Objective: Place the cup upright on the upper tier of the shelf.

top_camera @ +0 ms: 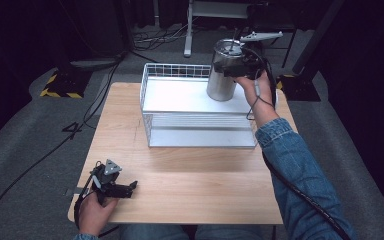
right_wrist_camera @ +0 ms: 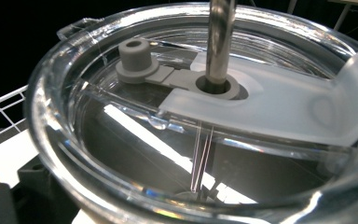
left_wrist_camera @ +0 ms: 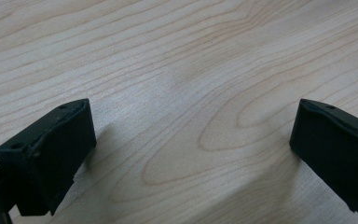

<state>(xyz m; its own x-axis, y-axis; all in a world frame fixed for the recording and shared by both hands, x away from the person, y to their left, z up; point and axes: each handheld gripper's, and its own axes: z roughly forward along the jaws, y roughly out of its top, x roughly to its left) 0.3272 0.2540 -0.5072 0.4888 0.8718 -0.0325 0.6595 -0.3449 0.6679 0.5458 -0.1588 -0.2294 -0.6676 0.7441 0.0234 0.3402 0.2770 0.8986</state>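
A steel tumbler (top_camera: 222, 75) with a clear lid (right_wrist_camera: 121, 154) and a metal straw (right_wrist_camera: 220, 42) is at the back right of the white wire rack's upper shelf (top_camera: 180, 95), tilted slightly. My right gripper (top_camera: 242, 66) is shut on its upper part from the right; one black jaw shows at the lower left of the right gripper view. I cannot tell whether the tumbler's base touches the shelf. My left gripper (top_camera: 130, 187) lies low on the wooden table (left_wrist_camera: 191, 70) near the front left corner. It (left_wrist_camera: 191, 140) is open, with nothing between the jaws.
The two-tier rack fills the back middle of the table (top_camera: 190, 180), with a wire rim (top_camera: 175, 65) along its rear. Cables (top_camera: 40, 160) run over the grey floor at the left. A white desk leg (top_camera: 187, 30) stands behind.
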